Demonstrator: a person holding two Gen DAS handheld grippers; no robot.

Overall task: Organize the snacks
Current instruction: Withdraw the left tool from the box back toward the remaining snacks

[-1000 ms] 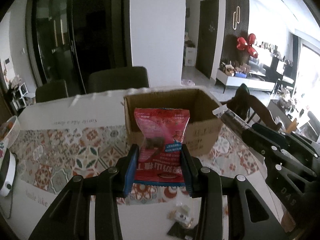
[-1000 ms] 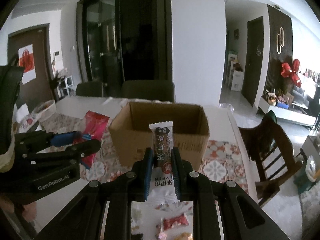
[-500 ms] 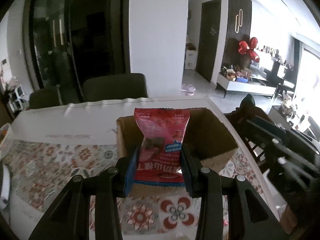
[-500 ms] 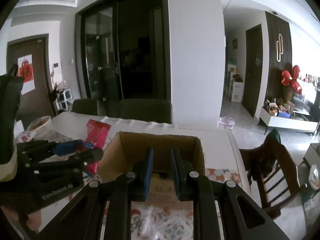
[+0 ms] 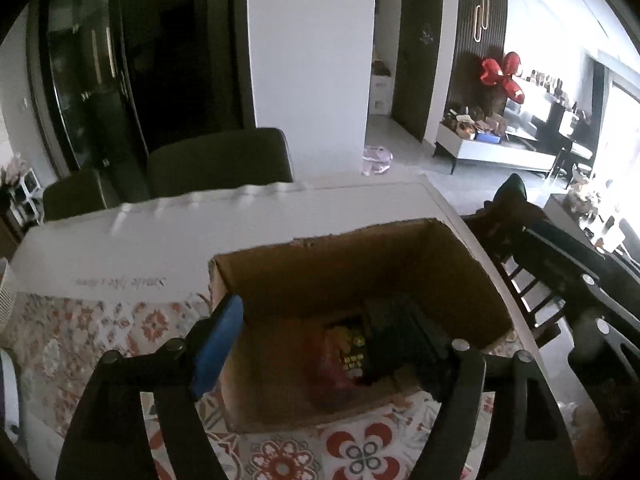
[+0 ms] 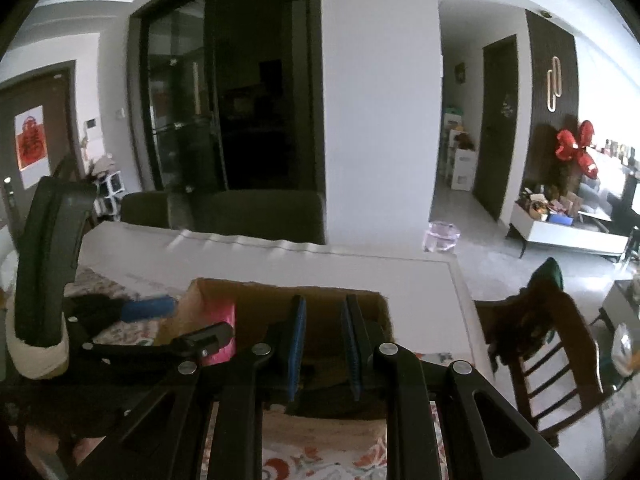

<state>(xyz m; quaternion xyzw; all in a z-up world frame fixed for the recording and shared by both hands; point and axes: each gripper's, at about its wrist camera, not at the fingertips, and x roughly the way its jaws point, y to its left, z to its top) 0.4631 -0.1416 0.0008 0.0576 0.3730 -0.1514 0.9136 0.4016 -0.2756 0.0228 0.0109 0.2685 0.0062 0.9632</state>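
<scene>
The open cardboard box (image 5: 320, 240) stands on the table, right under both grippers. My left gripper (image 5: 316, 312) hangs over its left half. Its jaws are opening and its pads press on nothing. The red snack bag (image 5: 328, 360) shows as a blur low inside the box, next to dark packets (image 5: 384, 320). In the right wrist view the red bag (image 6: 220, 320) is by the left gripper's finger at the box's rim (image 6: 280, 286). My right gripper (image 6: 325, 304) is over the box's near wall. It is shut, with only a narrow gap and nothing visible between its blue pads (image 6: 298, 340).
A patterned cloth (image 5: 100, 332) covers the near part of the white table. Dark chairs (image 5: 220, 160) stand behind the table's far edge. A wooden chair (image 6: 540, 340) is close at the right. A white appliance (image 5: 8, 392) sits at the left edge.
Both grippers moved forward over the box. The left one opened and let go of the red bag, which dropped. The white-wrapped bar seen in the right gripper a second ago is gone.
</scene>
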